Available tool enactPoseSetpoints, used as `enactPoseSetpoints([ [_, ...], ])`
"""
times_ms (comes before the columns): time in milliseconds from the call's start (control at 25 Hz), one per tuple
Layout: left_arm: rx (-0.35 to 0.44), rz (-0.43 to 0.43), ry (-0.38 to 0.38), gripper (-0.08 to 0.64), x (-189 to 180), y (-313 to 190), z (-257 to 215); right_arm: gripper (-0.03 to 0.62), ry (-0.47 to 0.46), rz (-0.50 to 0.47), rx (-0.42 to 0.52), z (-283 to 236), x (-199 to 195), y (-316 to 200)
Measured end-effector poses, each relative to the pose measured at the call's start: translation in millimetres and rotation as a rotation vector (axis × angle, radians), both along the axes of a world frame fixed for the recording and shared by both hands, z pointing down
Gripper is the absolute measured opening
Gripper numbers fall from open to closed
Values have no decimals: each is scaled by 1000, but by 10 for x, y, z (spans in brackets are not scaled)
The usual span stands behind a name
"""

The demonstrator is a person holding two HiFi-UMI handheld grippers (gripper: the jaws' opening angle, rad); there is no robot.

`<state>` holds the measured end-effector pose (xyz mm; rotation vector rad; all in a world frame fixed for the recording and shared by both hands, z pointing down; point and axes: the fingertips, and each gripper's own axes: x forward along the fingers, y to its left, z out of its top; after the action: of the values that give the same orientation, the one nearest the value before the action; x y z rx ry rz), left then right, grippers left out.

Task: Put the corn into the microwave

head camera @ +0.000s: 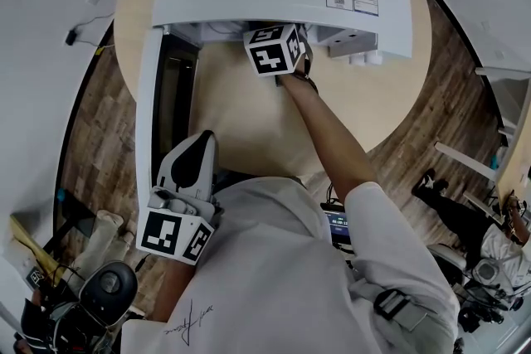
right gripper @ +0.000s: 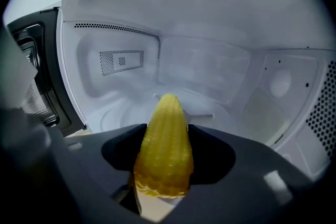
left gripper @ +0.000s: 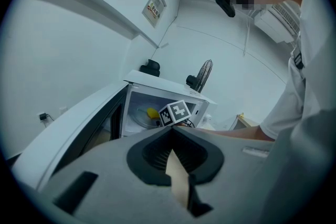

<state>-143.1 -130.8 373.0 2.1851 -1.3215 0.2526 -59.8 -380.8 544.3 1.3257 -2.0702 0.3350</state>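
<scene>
Right gripper (right gripper: 167, 131) grasps the ribbed yellow corn cob (right gripper: 164, 157) inside the white microwave (right gripper: 210, 71). If released early, it could roll out the near opening. Left gripper (left gripper: 172, 132) is clenched and empty.

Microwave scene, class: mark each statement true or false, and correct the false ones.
1. The right hand-held gripper holds the corn. True.
2. The microwave door is closed. False: it stands open.
3. The left hand-held gripper holds a plate. False: it holds nothing.
4. The corn's tip points into the microwave cavity. True.
</scene>
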Motion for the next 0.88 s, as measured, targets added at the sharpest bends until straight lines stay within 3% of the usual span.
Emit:
enactPoseSetpoints([
  [320,-2,5,4,-6,1,5,10,260,53,-8,46,11,2,-49],
  [880,-2,-4,-5,-6,-18,32,7,261,62,-18,87,7,-62,-89],
])
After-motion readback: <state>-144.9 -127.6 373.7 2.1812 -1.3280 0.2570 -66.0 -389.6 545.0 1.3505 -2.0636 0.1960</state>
